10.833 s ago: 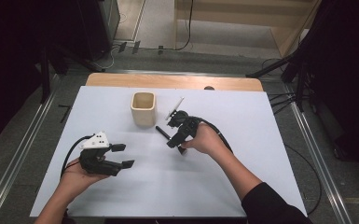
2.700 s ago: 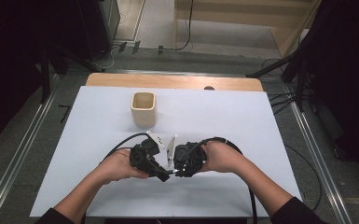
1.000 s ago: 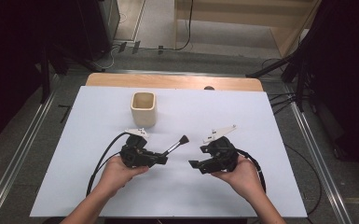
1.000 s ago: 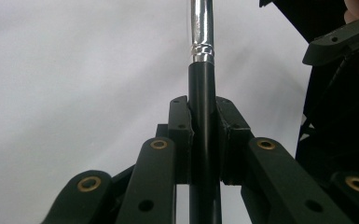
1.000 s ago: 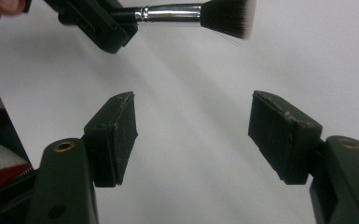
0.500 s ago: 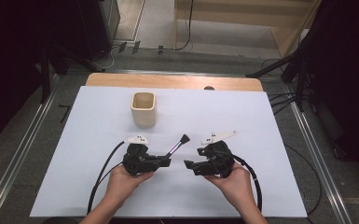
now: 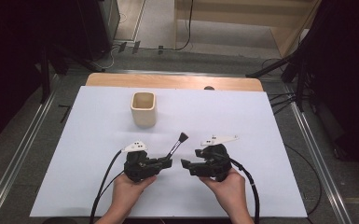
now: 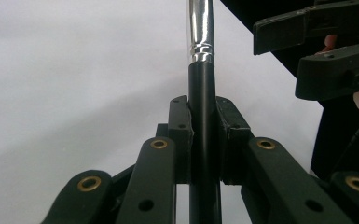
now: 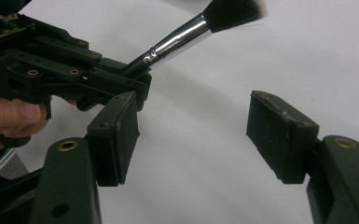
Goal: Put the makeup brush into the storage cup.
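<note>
Brush (image 7: 176, 144) is clamped unlabelled in the left tool (image 7: 167, 163); the right tool (image 7: 186, 164) gapes empty.

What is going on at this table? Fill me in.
A person is working with a hand-held claw in each hand over a white table. The left claw is clamped on the black handle of a silver-banded makeup brush, whose dark bristles point up and away towards a beige square-sided cup standing farther back. The right claw is open with nothing between its jaws, facing the left one close by.
</note>
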